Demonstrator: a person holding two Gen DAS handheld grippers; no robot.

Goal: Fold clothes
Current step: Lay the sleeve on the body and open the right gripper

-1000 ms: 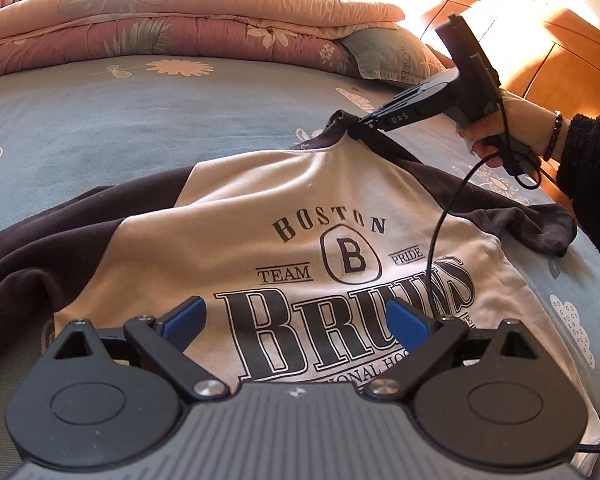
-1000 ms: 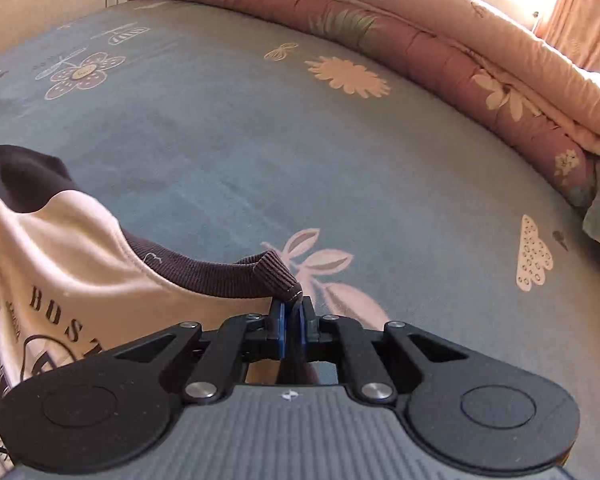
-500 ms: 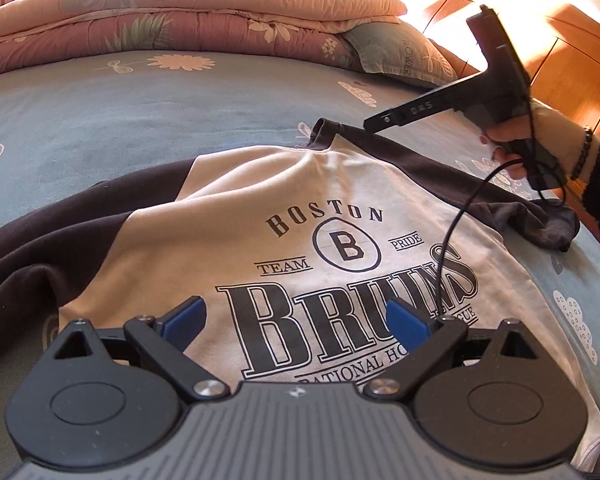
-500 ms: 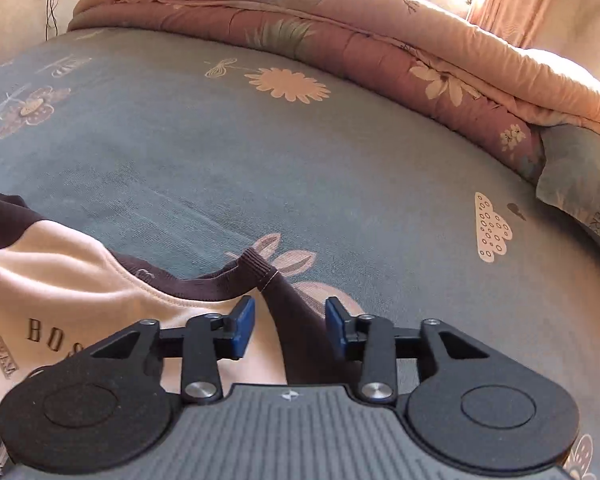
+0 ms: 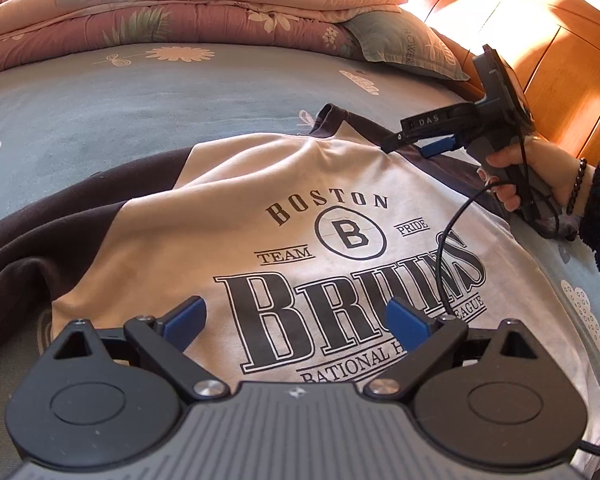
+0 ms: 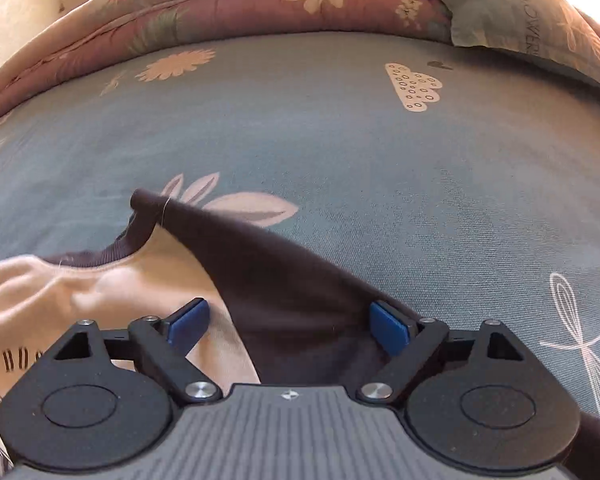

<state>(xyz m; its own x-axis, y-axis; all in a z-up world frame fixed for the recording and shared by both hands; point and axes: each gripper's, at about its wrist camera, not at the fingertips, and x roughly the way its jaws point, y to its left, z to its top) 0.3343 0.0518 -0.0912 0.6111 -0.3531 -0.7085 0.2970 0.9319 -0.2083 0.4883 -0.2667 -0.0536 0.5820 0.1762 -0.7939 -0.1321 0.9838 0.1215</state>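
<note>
A cream shirt point(image 5: 228, 216) with dark brown sleeves and a "Boston Bruins" print lies face up on the blue bed sheet point(image 5: 100, 96). My left gripper point(image 5: 296, 318) hovers open over the shirt's lower print, holding nothing. In the left wrist view my right gripper point(image 5: 418, 142), held by a hand point(image 5: 536, 164), hangs just above the right shoulder seam. The right wrist view shows that gripper point(image 6: 289, 320) open over the brown right sleeve point(image 6: 292, 280), with the brown collar point(image 6: 140, 216) lying loose ahead of it.
A folded pink floral quilt point(image 5: 172, 12) and a grey-green pillow point(image 5: 400, 48) lie along the bed's far side. A wooden headboard point(image 5: 560, 64) stands at the right. A black cable point(image 5: 444, 248) trails from the right gripper across the shirt.
My right gripper was shut on the collar, then opened and let it drop. It has since pulled back toward the right sleeve and opened wider. The left gripper stayed put.
</note>
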